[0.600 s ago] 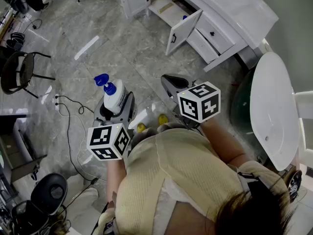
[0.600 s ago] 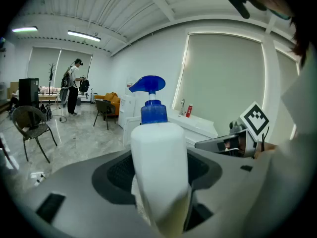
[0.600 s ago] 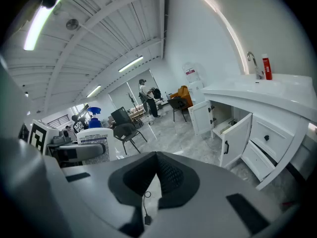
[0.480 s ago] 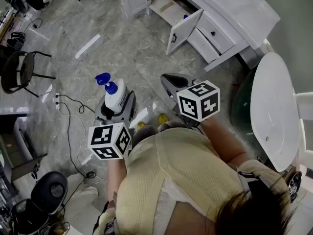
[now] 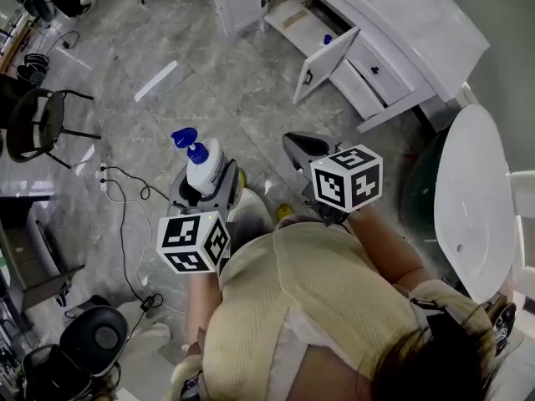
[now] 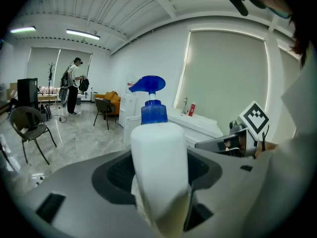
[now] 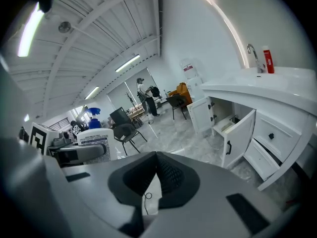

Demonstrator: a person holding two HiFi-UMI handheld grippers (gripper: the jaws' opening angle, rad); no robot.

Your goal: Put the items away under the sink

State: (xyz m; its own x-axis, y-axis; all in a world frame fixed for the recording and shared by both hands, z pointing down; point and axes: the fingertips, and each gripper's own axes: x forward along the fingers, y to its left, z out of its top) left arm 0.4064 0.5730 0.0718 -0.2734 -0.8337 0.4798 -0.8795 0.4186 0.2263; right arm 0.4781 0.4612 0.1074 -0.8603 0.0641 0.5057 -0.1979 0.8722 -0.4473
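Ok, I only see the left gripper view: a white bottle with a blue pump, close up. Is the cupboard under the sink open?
Observer: Yes, the head view shows both cabinet doors swung open, some way ahead of the white bottle.
Operator: Anything in there?
Observer: A small blue-capped thing shows behind one door; too small to name.
Operator: And the other tool?
Observer: The right tool is shut and holds nothing.

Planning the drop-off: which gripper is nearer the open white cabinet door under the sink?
Right. The right gripper sits just short of the open white cabinet door; the left gripper, clamping the blue-capped white pump bottle, is farther left.
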